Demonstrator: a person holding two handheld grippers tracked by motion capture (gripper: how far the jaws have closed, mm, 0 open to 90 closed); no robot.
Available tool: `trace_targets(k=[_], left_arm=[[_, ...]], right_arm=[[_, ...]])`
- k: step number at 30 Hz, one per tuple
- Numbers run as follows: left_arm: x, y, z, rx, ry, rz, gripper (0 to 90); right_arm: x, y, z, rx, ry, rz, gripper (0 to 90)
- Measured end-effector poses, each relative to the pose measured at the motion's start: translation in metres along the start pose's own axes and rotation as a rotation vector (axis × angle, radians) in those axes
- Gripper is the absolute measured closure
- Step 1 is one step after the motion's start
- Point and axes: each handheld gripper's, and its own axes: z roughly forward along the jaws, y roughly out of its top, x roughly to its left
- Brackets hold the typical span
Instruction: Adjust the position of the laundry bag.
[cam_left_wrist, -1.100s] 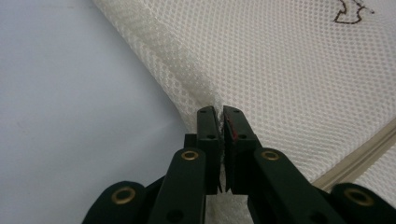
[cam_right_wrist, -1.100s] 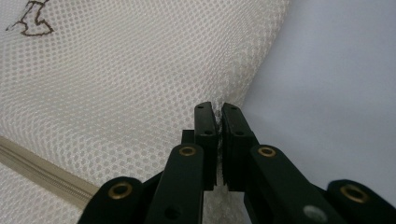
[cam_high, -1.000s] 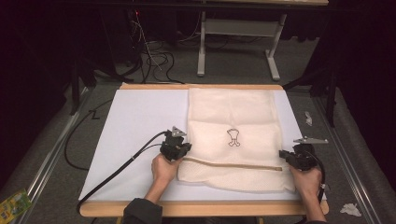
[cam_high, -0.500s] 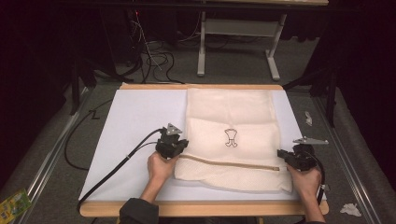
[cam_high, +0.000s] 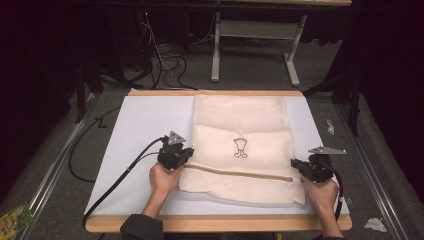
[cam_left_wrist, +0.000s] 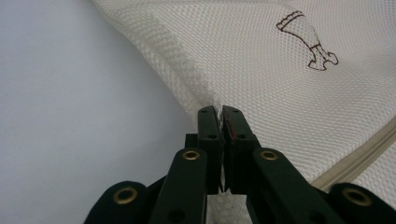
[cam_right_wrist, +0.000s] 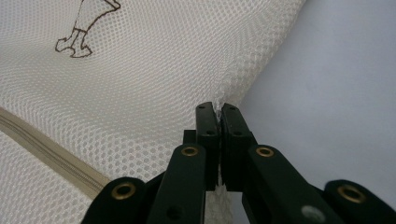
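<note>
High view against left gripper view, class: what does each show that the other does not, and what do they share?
The high view alone takes in the whole cream mesh laundry bag on the white table mat, the right gripper pinching its right edge, both hands, and the grey floor with cables beyond. The left gripper view alone shows the weave close up and the left gripper with its black jaws shut on the bag's bunched side edge. Both share the bag, its beige zipper, its small brown outline print, the mat and the left gripper.
</note>
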Motion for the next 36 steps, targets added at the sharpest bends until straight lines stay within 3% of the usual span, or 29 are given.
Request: trace_targets(k=[13,22,36], left_arm=[[0.020,-0.016,-0.024,-0.016,0.058,-0.012,87.1],[0.035,-0.026,-0.040,-0.033,0.086,-0.050,87.0],[0.049,-0.044,-0.049,-0.038,0.114,-0.078,86.5]], right_arm=[[0.025,0.009,0.011,-0.013,0.044,-0.034,89.1],[0.044,0.017,0.022,-0.023,0.085,-0.054,89.1],[0.059,0.019,0.032,-0.036,0.123,-0.062,88.9]])
